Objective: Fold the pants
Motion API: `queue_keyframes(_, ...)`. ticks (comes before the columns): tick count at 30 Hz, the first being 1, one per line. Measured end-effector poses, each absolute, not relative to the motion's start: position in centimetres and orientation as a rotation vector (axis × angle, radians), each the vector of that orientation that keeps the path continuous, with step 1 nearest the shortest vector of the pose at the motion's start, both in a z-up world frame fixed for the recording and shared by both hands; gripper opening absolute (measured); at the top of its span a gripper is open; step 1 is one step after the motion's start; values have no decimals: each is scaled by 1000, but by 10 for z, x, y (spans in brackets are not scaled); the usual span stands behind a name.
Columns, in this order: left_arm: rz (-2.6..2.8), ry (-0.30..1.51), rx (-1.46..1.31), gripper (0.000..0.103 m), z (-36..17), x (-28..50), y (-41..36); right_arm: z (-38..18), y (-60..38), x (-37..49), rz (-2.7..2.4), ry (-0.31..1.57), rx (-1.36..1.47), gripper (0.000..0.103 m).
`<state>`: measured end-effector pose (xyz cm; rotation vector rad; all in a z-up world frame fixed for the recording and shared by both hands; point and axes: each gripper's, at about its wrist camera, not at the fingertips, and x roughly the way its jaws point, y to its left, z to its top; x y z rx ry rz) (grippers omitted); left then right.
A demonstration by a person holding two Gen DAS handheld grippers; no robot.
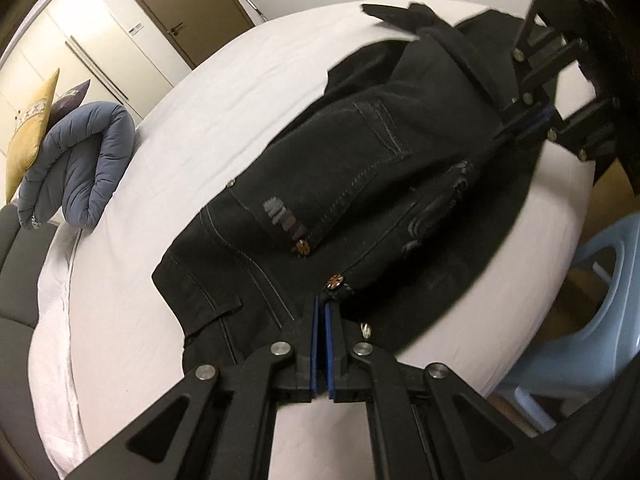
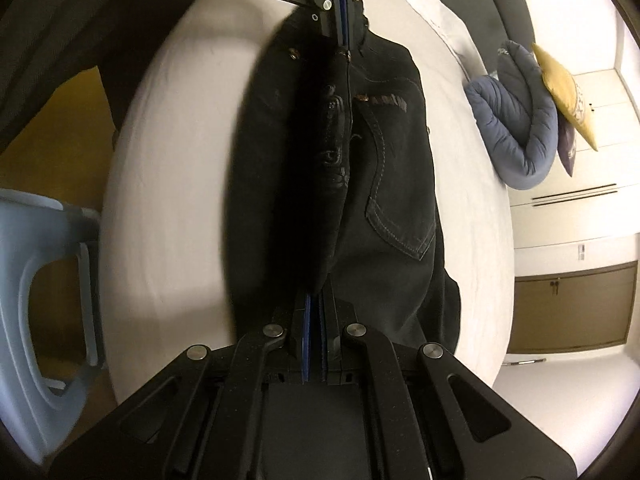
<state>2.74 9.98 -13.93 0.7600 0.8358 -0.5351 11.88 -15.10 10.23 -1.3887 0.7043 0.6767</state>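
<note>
Left wrist view shows the black pants lying across a white bed, with the back pocket and grey stitching facing up. At about 9 o'clock of the pants a rolled blue-grey duvet rests near the bed's edge, well apart from the cloth, and a yellow cushion leans behind it. At 4 o'clock, beyond the mattress, stands a pale blue plastic stool. Nothing lies between the duvet and the pants; that part of the sheet is bare.

The left hand-held gripper has its blue pads pressed together on the fabric edge beside a small metal rivet. At 1 o'clock in this view the right hand-held gripper is also clamped on the pants, at the opposite end.

The right wrist view shows the same cloth lengthwise: the pants hang in a fold between the two tools, with a dark raised ridge in the middle. There the right hand-held gripper bites the near end at 6 o'clock, and the left hand-held gripper holds the far end at 12 o'clock. Only this view shows a dark sleeve or garment of the person at 10 o'clock, and the picture is blurred at its left side. The stool is at 8 o'clock, close to the mattress border.
</note>
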Motion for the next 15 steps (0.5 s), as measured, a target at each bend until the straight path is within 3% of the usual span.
queue_keyframes(11, -541, 866, 776, 3, -158, 19, 108, 95, -154, 99, 678, 703, -1420, 2)
queue_keyframes(15, -539, 914, 727, 9, -160, 31, 114, 86, -157, 90, 657, 714, -1438, 2)
